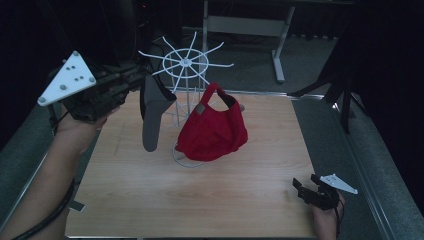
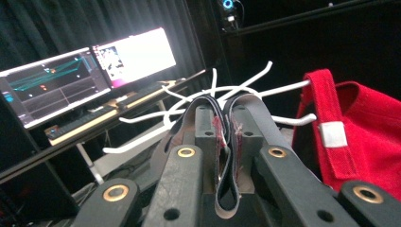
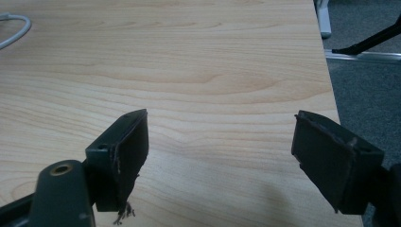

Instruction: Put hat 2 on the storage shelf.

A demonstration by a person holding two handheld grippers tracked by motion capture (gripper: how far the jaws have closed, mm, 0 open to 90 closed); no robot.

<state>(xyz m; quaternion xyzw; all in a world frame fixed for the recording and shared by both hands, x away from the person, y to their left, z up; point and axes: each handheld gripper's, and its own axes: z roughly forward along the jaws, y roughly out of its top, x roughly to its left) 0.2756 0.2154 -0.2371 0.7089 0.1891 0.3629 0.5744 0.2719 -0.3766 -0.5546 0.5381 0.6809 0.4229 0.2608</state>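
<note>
A white wire rack (image 1: 186,62) with spokes at its top stands at the back of the wooden table (image 1: 200,200). A red cap (image 1: 212,132) hangs from one spoke and sags down to the rack's base. My left gripper (image 1: 141,80) is raised left of the rack, shut on a grey cap (image 1: 152,110) that dangles below it. In the left gripper view the jaws (image 2: 226,127) pinch a grey band of the cap (image 2: 227,184), with the rack's spokes (image 2: 246,82) just beyond and the red cap (image 2: 364,132) to the right. My right gripper (image 1: 306,181) rests low at the table's front right, open (image 3: 220,142) with nothing between its jaws.
Two lit monitors (image 2: 85,71) stand on a desk beyond the rack. A desk frame (image 1: 280,50) and a black tripod (image 1: 345,95) stand on the grey floor behind and right of the table. The rack's wire base (image 3: 14,26) curves in at the right gripper view's top left.
</note>
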